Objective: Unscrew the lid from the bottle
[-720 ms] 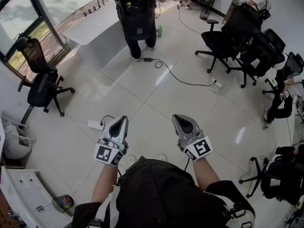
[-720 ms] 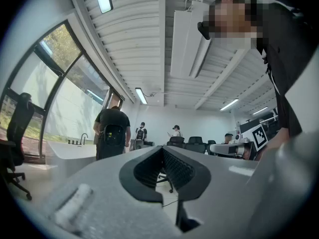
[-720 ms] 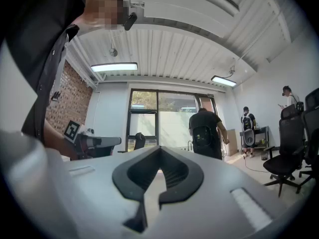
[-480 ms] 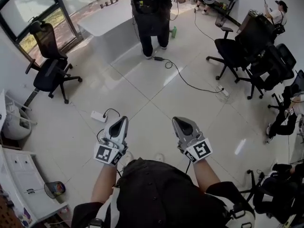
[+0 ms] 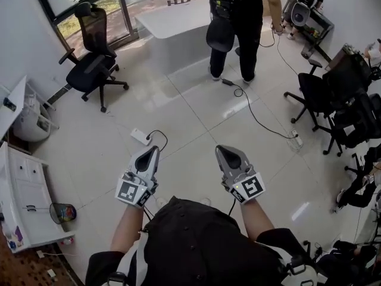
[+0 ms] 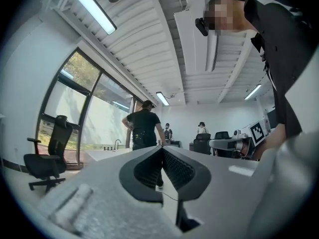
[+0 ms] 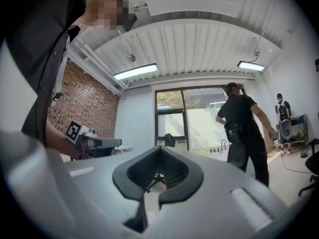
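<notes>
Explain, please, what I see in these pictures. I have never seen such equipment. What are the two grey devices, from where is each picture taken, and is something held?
There is no robot here. A person holds two hand tools, the left gripper and the right gripper, one in each hand. The head view comes from a camera on that person's head, looking down. The other two views come from small cameras riding on each gripper, looking along its fingers. Both pairs of fingers are closed, with nothing between them. Below is the tiled floor, with a power strip, an office chair and another person standing farther away. No bottle appears in any view, so the unscrewing is not under way here.
</notes>
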Demonstrator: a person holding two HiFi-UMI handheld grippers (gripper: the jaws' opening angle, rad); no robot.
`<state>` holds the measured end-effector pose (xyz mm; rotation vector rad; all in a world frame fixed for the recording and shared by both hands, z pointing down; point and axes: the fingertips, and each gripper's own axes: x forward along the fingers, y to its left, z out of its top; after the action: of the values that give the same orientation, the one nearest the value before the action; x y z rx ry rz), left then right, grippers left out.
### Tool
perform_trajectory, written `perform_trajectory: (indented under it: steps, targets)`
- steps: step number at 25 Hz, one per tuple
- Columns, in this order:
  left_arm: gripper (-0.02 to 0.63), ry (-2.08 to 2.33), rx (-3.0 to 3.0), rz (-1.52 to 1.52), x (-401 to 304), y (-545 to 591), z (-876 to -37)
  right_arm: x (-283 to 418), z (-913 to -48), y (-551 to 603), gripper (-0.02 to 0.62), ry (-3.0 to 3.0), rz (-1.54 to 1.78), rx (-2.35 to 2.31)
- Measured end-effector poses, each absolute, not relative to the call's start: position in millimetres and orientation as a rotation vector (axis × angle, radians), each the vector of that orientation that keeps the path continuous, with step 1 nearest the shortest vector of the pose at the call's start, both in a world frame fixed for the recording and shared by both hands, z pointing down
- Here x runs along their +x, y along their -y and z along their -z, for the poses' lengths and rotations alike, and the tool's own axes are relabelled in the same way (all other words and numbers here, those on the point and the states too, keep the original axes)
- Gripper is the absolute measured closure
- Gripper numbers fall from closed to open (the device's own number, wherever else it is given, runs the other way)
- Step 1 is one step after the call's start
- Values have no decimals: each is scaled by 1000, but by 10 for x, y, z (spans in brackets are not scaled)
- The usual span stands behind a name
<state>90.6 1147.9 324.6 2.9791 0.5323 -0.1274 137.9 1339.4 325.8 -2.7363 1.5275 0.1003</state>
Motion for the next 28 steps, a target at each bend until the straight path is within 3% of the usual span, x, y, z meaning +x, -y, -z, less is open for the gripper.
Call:
perform_trajectory:
  steps: [7,20,28]
  targets:
    - [604,-241,3046,160,464,-10633,-3293,1330,-3226,-12358,591,-1798,-109,-2554]
    - [604,363,3045,137,-928,-8838,-3417,493,-3257,-10151,591,-2195,-94,-2153]
    - [604,511,3023,135,-1211,-8247,-3518,332,-3346,-9358,591,-2291,-50,-2035]
